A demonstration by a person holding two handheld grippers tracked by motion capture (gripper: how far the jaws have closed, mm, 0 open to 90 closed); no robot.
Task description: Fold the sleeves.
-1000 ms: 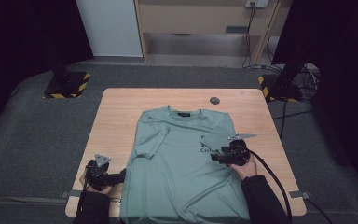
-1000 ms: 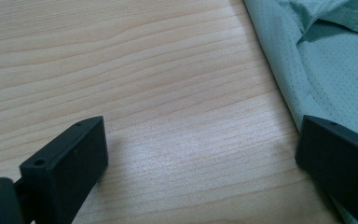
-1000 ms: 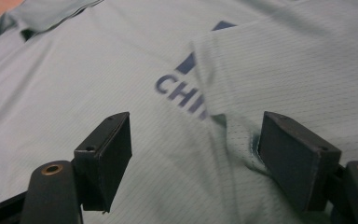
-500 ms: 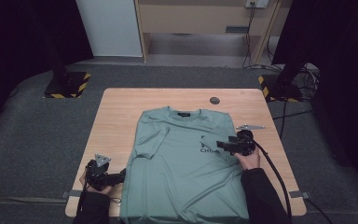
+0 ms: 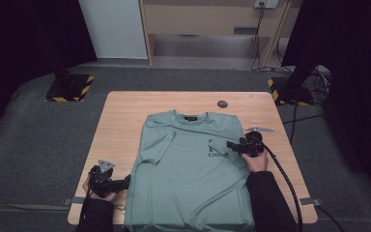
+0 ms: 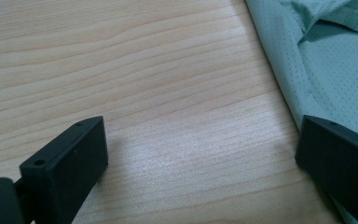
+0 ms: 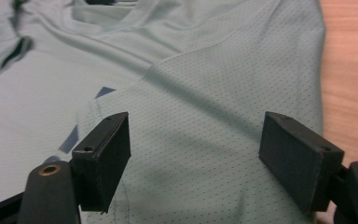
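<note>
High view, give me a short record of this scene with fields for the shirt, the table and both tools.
shirt: pale green short-sleeved T-shirt, flat, face up, one sleeve folded in
table: light wooden table
small item: dark round disc beyond the collar
left tool: jaws open, over bare wood beside the shirt's edge
right tool: jaws open, above the shirt near the dark chest print
</note>
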